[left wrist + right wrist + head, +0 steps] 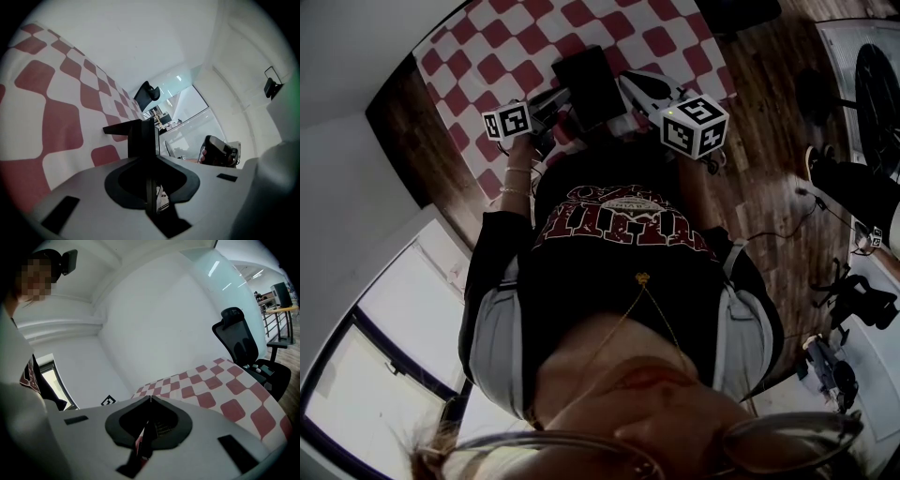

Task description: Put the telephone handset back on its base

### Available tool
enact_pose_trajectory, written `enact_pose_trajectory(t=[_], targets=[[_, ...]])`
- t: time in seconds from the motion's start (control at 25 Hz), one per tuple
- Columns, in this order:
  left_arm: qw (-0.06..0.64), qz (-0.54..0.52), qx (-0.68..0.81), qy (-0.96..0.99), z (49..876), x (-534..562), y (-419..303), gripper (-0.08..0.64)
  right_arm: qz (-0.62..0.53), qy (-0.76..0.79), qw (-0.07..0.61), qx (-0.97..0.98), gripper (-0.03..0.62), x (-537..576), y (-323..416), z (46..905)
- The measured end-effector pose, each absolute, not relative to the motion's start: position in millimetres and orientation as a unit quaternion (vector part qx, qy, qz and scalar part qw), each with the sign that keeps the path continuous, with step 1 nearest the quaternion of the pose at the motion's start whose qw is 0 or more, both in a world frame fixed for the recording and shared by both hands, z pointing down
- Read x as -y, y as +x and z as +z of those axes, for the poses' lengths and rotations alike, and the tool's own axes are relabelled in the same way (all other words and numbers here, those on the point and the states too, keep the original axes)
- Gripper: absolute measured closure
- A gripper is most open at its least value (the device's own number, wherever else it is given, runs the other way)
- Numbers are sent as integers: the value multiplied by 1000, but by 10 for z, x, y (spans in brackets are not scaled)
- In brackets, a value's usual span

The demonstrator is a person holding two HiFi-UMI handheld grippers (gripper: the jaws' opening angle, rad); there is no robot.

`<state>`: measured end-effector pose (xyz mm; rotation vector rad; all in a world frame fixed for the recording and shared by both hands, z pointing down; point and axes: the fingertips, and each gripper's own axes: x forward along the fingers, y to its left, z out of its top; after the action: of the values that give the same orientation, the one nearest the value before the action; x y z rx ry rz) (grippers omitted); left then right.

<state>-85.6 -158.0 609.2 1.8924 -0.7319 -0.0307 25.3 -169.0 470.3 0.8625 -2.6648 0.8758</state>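
The left gripper's (149, 180) jaws clamp a black slab, probably the telephone handset (140, 133), which rises straight out of them. The right gripper (150, 404), jaws together, holds nothing. Below lies a red-checked tablecloth (56, 117); beyond stand white walls (154, 324) and an office chair (243, 343).

Cloth (487, 37) was red-and-white checked. Phone (591, 84) was black. Floor (769, 66) was brown. Shirt (619, 272) was black, red-printed.
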Motion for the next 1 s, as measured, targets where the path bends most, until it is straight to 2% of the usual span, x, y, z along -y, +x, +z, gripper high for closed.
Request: enact_pose_trajectory(t=[0.6, 1.0], targets=[[526, -33, 287, 800, 6135, 1589, -857, 486, 299, 295, 103, 902, 572, 1685, 273, 4719], [489, 31, 335, 805, 6130, 1580, -842, 474, 297, 288, 105, 904, 572, 1661, 243, 4688]])
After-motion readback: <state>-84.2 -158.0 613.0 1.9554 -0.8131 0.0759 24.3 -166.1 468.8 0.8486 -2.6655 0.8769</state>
